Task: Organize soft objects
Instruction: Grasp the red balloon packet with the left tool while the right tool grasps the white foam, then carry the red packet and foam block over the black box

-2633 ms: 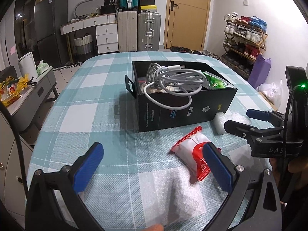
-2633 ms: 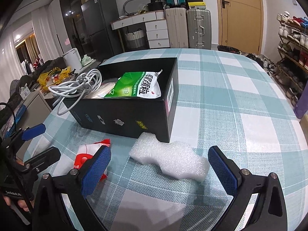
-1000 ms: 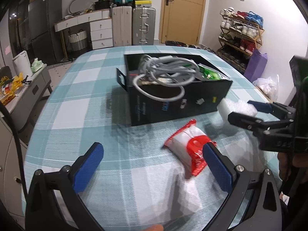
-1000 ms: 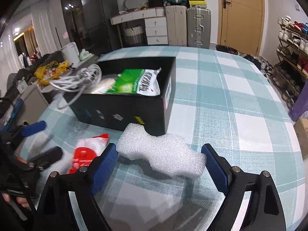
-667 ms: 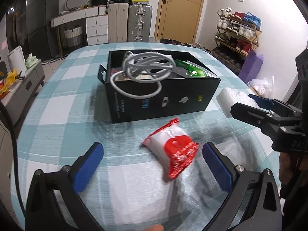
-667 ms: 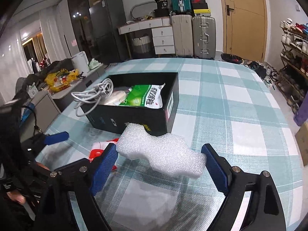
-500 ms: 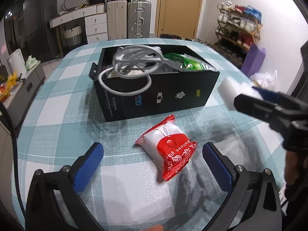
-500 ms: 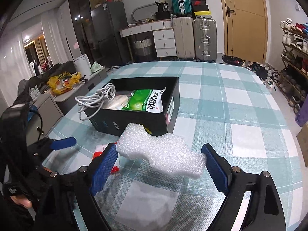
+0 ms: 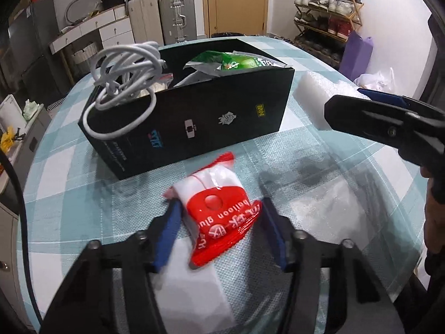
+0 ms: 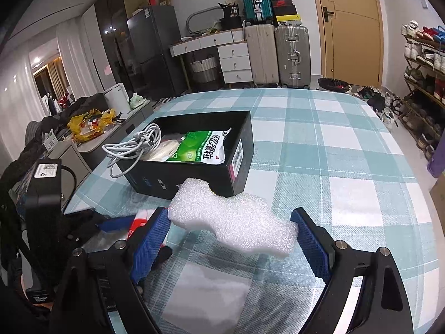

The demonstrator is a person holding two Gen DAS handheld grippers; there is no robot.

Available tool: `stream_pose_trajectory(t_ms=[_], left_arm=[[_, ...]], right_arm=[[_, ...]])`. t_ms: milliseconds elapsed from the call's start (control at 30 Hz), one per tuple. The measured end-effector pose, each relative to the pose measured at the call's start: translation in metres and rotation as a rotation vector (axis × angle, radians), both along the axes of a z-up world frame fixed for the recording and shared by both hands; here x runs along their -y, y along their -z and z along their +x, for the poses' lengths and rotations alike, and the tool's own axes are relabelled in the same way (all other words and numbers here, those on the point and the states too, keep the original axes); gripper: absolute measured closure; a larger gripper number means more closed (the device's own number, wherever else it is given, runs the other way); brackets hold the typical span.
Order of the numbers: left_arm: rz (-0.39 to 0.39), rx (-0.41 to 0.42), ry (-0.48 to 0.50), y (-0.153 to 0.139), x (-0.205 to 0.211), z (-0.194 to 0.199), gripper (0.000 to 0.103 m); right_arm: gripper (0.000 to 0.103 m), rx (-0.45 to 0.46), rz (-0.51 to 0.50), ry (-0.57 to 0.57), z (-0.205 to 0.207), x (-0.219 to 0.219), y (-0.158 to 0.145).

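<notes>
Right gripper [image 10: 230, 233] has the white foam block [image 10: 230, 222] pinched between its blue pads, held up off the table, centre-low in the right wrist view. The black box [image 10: 194, 167] sits just beyond it, mid-frame, w/ a green snack bag [image 10: 200, 146] and a white cable coil [image 10: 133, 144] already inside.

Left gripper [image 9: 219, 222] is down at the red-and-white packet [image 9: 219, 211], centre-low in the left wrist view. Jaws bracket it on both sides, left pad looks to be touching, right one near. Can't tell if it's fully clamped yet; frame is motion-blurred.

To do this well, imo: squeeze the packet across its fat middle, not the crimped end, lift straight, then clear the box wall. Foam should go into the free spot by the green bag, not on the cable that spills over the box edge.

Left view shows the box's long side w/ logos and the foam at right edge of frame. Right view alone shows inside the box, and the packet is mostly hidden behind its left finger.
</notes>
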State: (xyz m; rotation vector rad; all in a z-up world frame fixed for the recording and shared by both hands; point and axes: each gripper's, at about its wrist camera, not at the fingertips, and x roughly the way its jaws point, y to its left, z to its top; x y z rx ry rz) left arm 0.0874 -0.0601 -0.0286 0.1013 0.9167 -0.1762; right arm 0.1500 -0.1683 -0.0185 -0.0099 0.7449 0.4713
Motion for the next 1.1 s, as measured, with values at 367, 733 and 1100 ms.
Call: stream_pose_trajectory(t_ms=[367,733,1100], left_arm=[[-0.055,0.059,-0.003,-0.01,-0.015,-0.019,0.056],[-0.112,0.182,-0.04,-0.054,-0.044,-0.046,0.056],[-0.152,0.267,-0.112,-0.087,-0.079,-0.048,0.056]], right_arm=[[0.013,0.03,0.003,-0.014,-0.004,-0.005,-0.005],[0.013,0.115,0.09,-0.076,-0.018,-0.009,-0.023],[0.013,0.181,0.121,-0.091,-0.029,-0.012,-0.046]])
